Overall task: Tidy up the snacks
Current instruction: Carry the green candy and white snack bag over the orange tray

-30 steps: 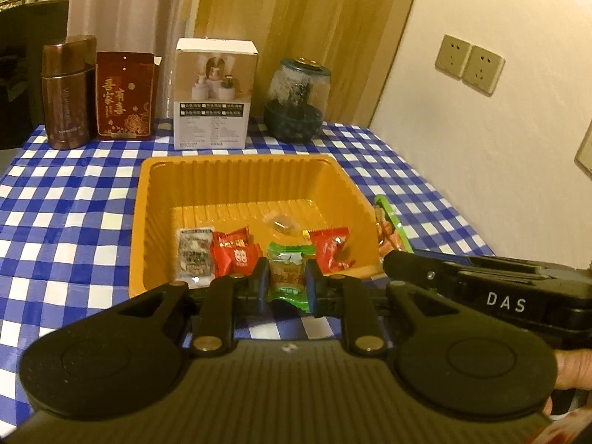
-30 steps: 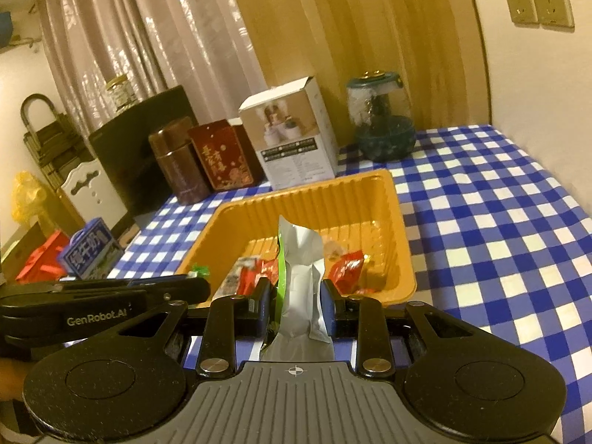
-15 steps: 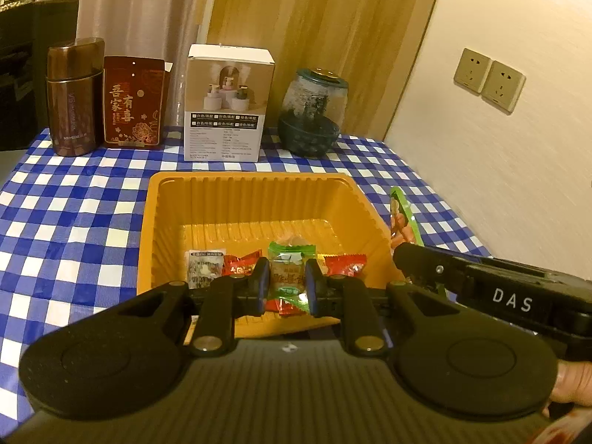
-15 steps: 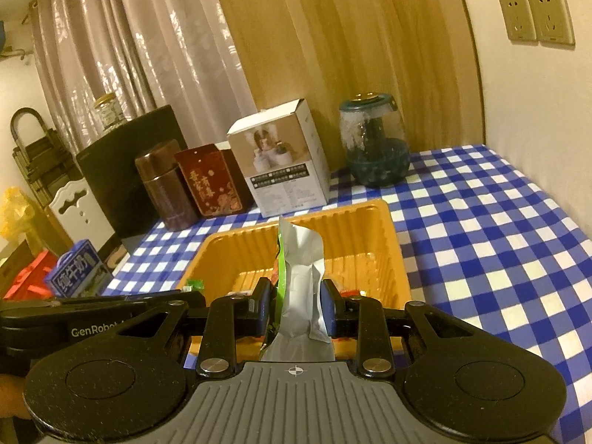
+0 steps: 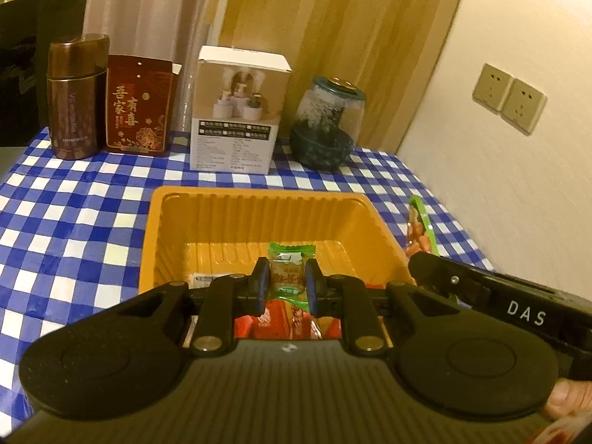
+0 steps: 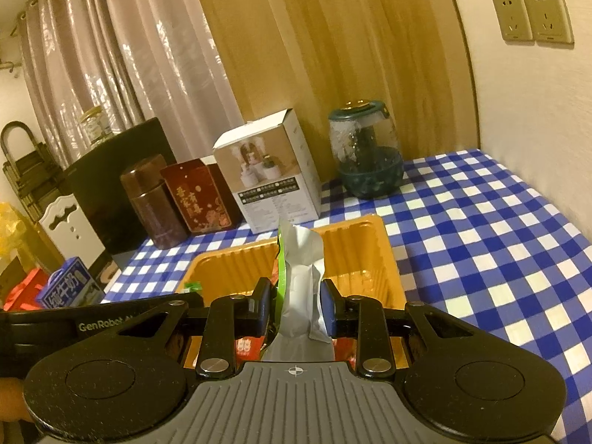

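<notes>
An orange plastic tray (image 5: 207, 222) sits on the blue checked table and holds several wrapped snacks, mostly hidden behind my grippers. My left gripper (image 5: 284, 281) is shut on a small green snack packet (image 5: 288, 273) and holds it above the tray's near edge. Red wrappers (image 5: 281, 320) show below it. My right gripper (image 6: 295, 301) is shut on a green and silver snack pouch (image 6: 301, 270), held upright over the tray (image 6: 355, 255). That pouch also shows at the right in the left wrist view (image 5: 420, 227).
Along the back stand a brown tin (image 5: 76, 103), a dark red box (image 5: 138, 105), a white carton (image 5: 238, 111) and a glass jar (image 5: 325, 129). A wall with sockets (image 5: 510, 98) is on the right. A blue milk carton (image 6: 70, 288) is off the table's left.
Both grippers have risen and pulled back from the tray with their snacks still held. The left gripper's green packet has lifted clear of the other snacks in the tray.
</notes>
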### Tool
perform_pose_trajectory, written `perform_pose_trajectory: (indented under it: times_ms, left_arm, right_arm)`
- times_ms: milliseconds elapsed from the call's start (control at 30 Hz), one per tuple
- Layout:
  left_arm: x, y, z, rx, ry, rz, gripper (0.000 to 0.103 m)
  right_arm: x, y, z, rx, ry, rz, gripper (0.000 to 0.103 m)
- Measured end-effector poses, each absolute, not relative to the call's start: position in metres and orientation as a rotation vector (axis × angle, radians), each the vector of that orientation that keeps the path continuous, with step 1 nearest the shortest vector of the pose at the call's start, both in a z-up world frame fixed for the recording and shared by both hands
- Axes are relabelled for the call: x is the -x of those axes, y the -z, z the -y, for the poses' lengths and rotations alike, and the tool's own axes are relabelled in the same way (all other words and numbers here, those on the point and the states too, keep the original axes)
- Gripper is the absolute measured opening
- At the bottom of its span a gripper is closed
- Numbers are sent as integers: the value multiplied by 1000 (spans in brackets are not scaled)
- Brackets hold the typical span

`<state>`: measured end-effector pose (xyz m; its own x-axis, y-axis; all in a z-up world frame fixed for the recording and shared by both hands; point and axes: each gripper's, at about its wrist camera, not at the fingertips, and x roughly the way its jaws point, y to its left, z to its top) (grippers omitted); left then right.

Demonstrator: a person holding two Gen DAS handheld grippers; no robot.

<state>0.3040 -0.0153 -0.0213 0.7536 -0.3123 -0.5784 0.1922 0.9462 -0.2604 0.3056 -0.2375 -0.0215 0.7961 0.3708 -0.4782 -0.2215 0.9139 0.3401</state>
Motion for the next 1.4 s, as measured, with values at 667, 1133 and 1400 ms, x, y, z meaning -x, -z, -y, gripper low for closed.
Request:
perform_pose_trajectory:
  times_ms: [667, 1133, 1400]
  left_arm:
    - [-348, 32, 4, 227, 226, -687, 18]
    - [-369, 48, 11, 206, 212, -731, 18]
    - [-377, 58, 9, 197, 194, -752, 18]
  right_arm:
    - [-358, 33, 215, -298, -329, -582, 29]
    - [-382, 52, 213, -314, -300, -647, 29]
    - [-389, 63, 214, -320, -298, -673, 29]
